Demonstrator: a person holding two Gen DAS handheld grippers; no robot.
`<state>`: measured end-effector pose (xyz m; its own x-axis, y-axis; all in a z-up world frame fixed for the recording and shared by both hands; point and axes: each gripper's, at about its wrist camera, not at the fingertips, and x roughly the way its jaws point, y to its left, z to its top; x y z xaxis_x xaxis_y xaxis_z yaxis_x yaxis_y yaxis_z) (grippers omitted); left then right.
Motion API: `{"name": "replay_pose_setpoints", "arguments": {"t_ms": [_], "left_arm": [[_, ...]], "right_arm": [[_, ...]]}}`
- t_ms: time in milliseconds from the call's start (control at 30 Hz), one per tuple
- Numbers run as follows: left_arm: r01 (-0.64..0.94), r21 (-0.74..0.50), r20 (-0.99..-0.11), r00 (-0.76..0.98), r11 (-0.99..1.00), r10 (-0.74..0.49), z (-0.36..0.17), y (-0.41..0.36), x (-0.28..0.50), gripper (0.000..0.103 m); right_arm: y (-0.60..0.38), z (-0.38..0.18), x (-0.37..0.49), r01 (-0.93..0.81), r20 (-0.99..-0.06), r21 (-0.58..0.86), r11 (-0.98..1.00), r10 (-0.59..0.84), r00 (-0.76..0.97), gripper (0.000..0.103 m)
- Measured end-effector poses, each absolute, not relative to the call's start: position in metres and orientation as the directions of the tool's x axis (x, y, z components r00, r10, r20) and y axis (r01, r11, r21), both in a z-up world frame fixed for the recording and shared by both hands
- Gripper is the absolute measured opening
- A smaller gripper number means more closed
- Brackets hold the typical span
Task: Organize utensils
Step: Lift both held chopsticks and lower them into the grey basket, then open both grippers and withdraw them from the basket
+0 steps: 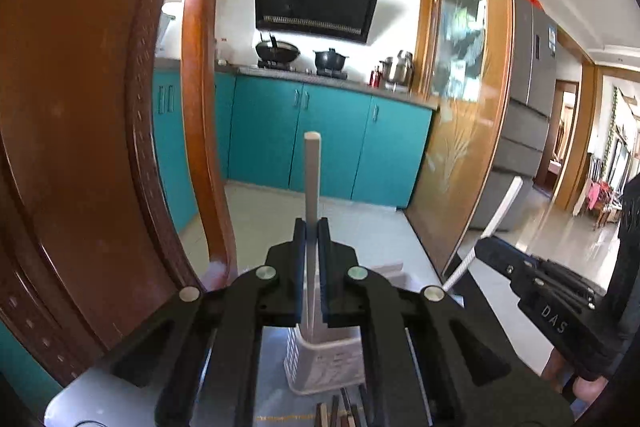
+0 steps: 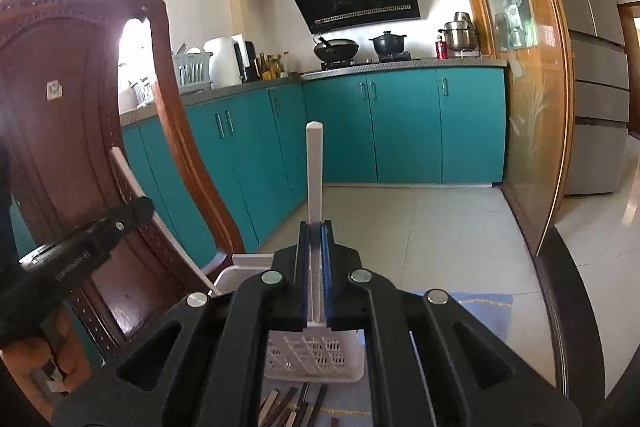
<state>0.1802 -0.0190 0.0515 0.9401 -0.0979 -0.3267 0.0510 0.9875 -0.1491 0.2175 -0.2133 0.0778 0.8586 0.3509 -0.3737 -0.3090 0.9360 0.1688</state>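
Note:
My left gripper (image 1: 312,227) is shut on a white chopstick (image 1: 311,179) that stands upright above a white slotted utensil basket (image 1: 324,363). My right gripper (image 2: 315,229) is shut on another white chopstick (image 2: 315,171), also upright over the basket (image 2: 316,355). Each gripper shows in the other's view with its stick: the right gripper (image 1: 484,247) at the right of the left wrist view, the left gripper (image 2: 140,207) at the left of the right wrist view. Several dark chopsticks (image 2: 288,407) lie on the table in front of the basket, and they also show in the left wrist view (image 1: 340,411).
A carved wooden chair back (image 1: 80,107) stands close on the left. A blue mat (image 2: 472,303) lies on the table beyond the basket. Teal kitchen cabinets (image 2: 400,123), a stove with pans and a range hood are behind. A glass sliding door (image 2: 528,87) is at the right.

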Motion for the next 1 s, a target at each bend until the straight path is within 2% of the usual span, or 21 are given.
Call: {"name": "replay_pose_setpoints", "arguments": {"t_ms": [200,533,667,733,800,933,1000], "left_arm": [[0.049,-0.127,-0.384,0.918,0.991,-0.095,0.028,-0.025,0.196,0.007],[0.055,-0.110,-0.430,0.897,0.992,-0.098,0.013,-0.028,0.208,0.007],[0.057,-0.111,-0.435,0.895,0.992,-0.100,0.012,-0.026,0.208,0.007],[0.056,-0.113,-0.433,0.896,0.992,-0.100,0.011,-0.025,0.207,0.007],[0.061,-0.120,-0.428,0.897,0.991,-0.107,0.012,-0.023,0.204,0.008],[0.070,-0.118,-0.422,0.899,0.990,-0.114,0.011,-0.023,0.201,0.013],[0.076,-0.118,-0.418,0.901,0.990,-0.119,0.010,-0.023,0.197,0.020]], "right_arm": [[-0.210,0.071,0.211,-0.308,-0.386,0.154,0.939,0.344,0.856,0.006],[-0.210,0.066,0.205,-0.316,-0.402,0.159,0.935,0.354,0.845,0.007],[-0.213,0.067,0.202,-0.322,-0.397,0.169,0.932,0.363,0.843,0.015],[-0.215,0.067,0.200,-0.325,-0.391,0.173,0.930,0.368,0.843,0.029],[-0.219,0.066,0.198,-0.326,-0.389,0.182,0.928,0.372,0.843,0.037],[-0.223,0.063,0.195,-0.326,-0.396,0.184,0.927,0.373,0.839,0.040],[-0.225,0.061,0.192,-0.325,-0.401,0.186,0.927,0.374,0.836,0.043]]}}
